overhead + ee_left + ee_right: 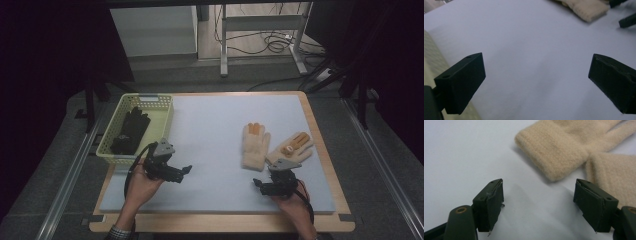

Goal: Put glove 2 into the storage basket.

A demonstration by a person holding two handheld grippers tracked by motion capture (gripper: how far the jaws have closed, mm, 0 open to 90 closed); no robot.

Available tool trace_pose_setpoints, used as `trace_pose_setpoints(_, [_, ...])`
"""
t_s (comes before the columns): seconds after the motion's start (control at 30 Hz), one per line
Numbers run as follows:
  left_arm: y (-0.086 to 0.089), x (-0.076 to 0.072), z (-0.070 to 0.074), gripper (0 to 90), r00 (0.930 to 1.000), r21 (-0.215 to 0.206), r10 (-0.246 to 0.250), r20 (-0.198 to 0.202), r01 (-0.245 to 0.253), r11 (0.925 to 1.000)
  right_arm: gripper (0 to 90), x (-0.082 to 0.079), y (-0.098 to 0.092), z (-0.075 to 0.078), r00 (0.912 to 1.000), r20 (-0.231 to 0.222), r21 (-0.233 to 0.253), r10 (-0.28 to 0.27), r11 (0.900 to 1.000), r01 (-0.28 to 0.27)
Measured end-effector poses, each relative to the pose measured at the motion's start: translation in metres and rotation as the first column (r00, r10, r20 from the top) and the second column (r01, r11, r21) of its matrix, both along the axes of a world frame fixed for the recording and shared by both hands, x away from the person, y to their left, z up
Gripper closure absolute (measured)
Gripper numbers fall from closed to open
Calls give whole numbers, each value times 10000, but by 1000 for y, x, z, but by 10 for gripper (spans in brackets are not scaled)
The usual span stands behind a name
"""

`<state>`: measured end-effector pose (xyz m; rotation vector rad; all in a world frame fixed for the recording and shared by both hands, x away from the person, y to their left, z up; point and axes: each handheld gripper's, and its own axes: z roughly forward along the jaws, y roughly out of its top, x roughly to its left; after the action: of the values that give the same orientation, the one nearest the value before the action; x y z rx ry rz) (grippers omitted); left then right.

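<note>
Hovering over a pale blue mat on my wooden table, both tongs released: right gripper beside beige gloves, left gripper near the basket. Dark room, no readable writing.

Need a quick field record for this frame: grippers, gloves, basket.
left gripper: jaws open, empty, over the mat beside the basket
right gripper: jaws open, empty, just short of the nearer glove's cuff
beige gloves: two, flat on the mat, apparently touching near the cuffs
basket: pale green, holds black gloves
</note>
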<state>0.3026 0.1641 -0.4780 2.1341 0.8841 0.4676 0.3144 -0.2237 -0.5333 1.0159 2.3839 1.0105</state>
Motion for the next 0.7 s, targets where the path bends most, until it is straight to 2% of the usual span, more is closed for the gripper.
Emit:
trace_pose_setpoints(0.03, [0,0,0,14,10000,0,0,0,0,10000,237,0,0,0,10000,0,0,0,10000,0])
trace_pose_setpoints(0.07, [-4,-3,-10,13,10000,170,-39,-45,40,9998,237,0,0,0,10000,4,-2,-2,10000,2])
trace_pose_setpoints(0.13, [-6,-5,-20,13,9999,275,-29,-136,33,9996,237,0,0,0,10000,-3,-3,1,10000,-1])
trace_pose_setpoints(0.17, [-6,-5,-20,14,9999,275,-29,-136,33,9996,237,0,0,0,10000,-3,-3,1,10000,-1])
trace_pose_setpoints(0.27, [-6,-7,-39,14,9990,173,101,-426,-94,9998,237,0,0,0,10000,4,0,-4,10000,4])
trace_pose_setpoints(0.33, [-6,-8,-48,14,9983,276,168,-566,-152,9995,237,0,0,0,10000,-3,5,-4,10000,4])
trace_pose_setpoints(0.37, [-6,-8,-48,14,9983,276,168,-566,-152,9995,237,0,0,0,10000,-3,5,-4,10000,4])
trace_pose_setpoints(0.4, [-6,-8,-56,15,9976,451,251,-643,-223,9987,237,0,0,0,10000,-7,4,-4,10000,4])
trace_pose_setpoints(0.47, [-4,-9,-63,15,9968,509,327,-725,-291,9983,236,0,0,0,10000,-7,4,-8,10000,8])
trace_pose_setpoints(0.53, [-3,-9,-72,16,9957,488,450,-816,-411,9980,237,0,0,0,10000,-3,1,-6,10000,6])
trace_pose_setpoints(0.57, [-1,-8,-72,13,9940,235,453,-1000,-431,9988,237,0,0,0,10000,-6,5,-7,10000,7])
trace_pose_setpoints(0.6, [-1,-8,-72,38,9940,235,453,-1000,-431,9988,237,0,0,0,10000,-6,5,-7,10000,7])
trace_pose_setpoints(0.67, [2,-4,-73,35,9892,57,614,-1330,-612,9981,237,0,0,0,10000,-10,7,-6,10000,6])
trace_pose_setpoints(0.7, [2,-5,-73,29,9890,45,634,-1333,-634,9980,237,0,0,0,10000,-25,25,-11,10000,11])
